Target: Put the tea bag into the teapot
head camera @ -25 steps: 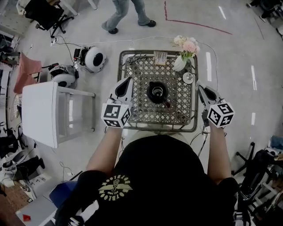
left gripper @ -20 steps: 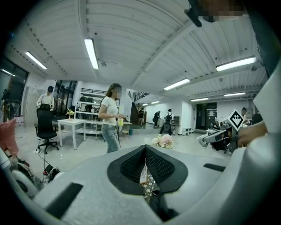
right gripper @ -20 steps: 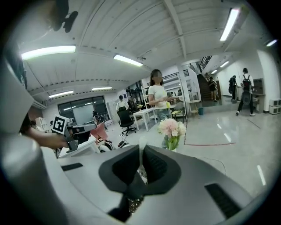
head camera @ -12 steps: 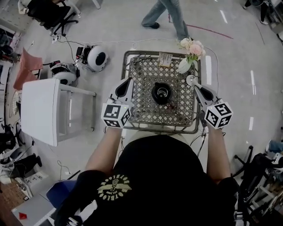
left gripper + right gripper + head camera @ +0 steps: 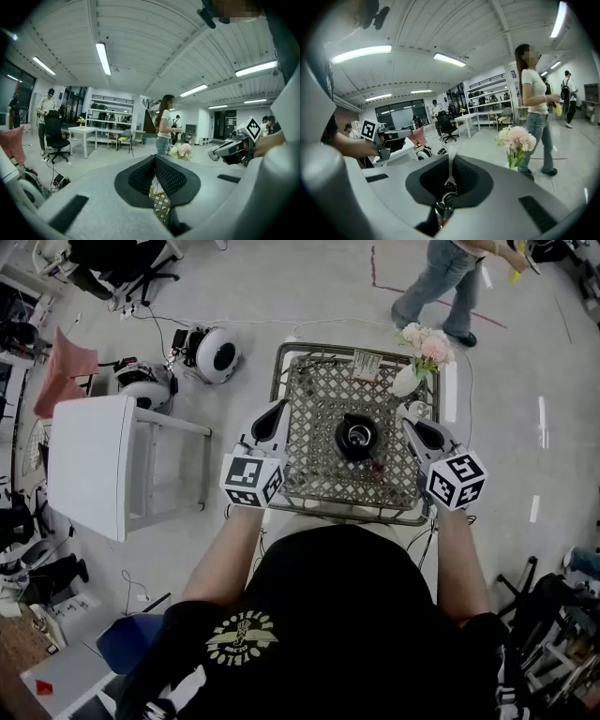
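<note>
A black teapot stands open-topped in the middle of the woven lattice table. A small red thing lies against its near right side; I cannot tell what it is. A printed packet sits at the table's far edge. My right gripper hovers over the table's right part, close to the pot, pads together. In the right gripper view the pot shows below the jaws, and a thin pale strip fills the slit between them. My left gripper hangs shut at the table's left edge.
A white vase of pink flowers stands at the table's far right corner. A white side table is to the left, with round devices and cables on the floor beyond. A person walks past the far side.
My right gripper has moved left, from the table's right edge in over it toward the teapot. The person beyond the table has walked to the right. The left gripper has barely moved.
</note>
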